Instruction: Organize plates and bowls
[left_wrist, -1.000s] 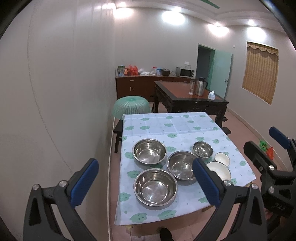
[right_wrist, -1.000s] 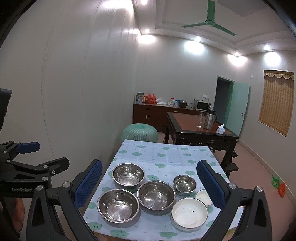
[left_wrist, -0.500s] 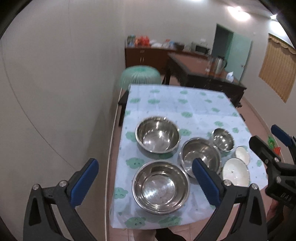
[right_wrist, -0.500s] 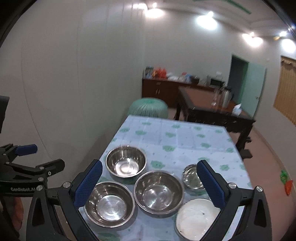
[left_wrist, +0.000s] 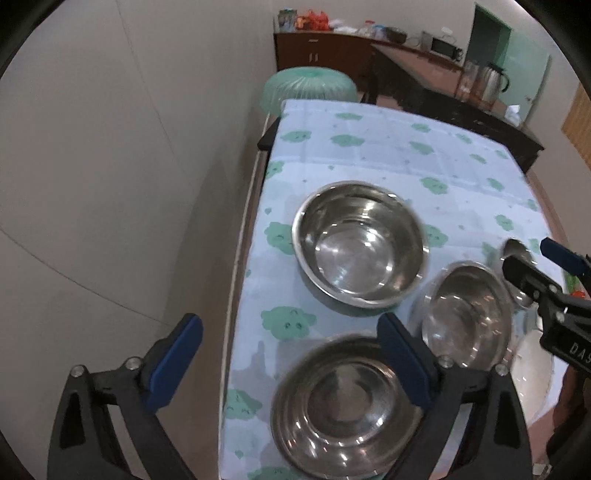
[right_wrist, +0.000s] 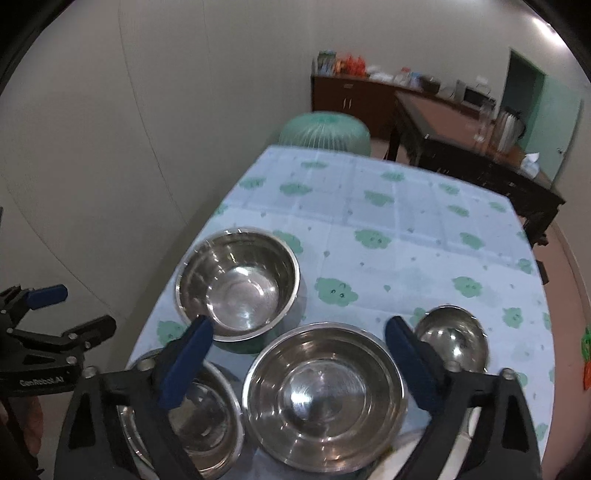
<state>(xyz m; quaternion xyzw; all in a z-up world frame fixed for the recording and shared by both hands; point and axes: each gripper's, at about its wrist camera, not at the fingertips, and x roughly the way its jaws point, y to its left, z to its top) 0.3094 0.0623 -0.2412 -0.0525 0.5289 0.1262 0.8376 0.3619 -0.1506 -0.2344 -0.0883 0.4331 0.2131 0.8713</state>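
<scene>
Above the counter (right_wrist: 406, 229), both grippers hang with jaws wide and closing, nothing between them. Under the left hand-held gripper (left_wrist: 291, 365) sits the nearest steel bowl (left_wrist: 343, 410); under the right hand-held gripper (right_wrist: 299, 365), the middle steel bowl (right_wrist: 325, 398). Behind stands the far steel bowl (right_wrist: 236, 284), with a small steel bowl (right_wrist: 450, 339) at the right. White dishes seem hidden, perhaps.

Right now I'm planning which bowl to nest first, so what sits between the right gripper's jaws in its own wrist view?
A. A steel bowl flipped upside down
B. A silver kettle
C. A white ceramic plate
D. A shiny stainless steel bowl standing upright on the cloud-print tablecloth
D: the right gripper frames an upright, empty stainless steel bowl on the pale blue cloud-print tablecloth; the closing jaws stand clear of its rim.
</scene>
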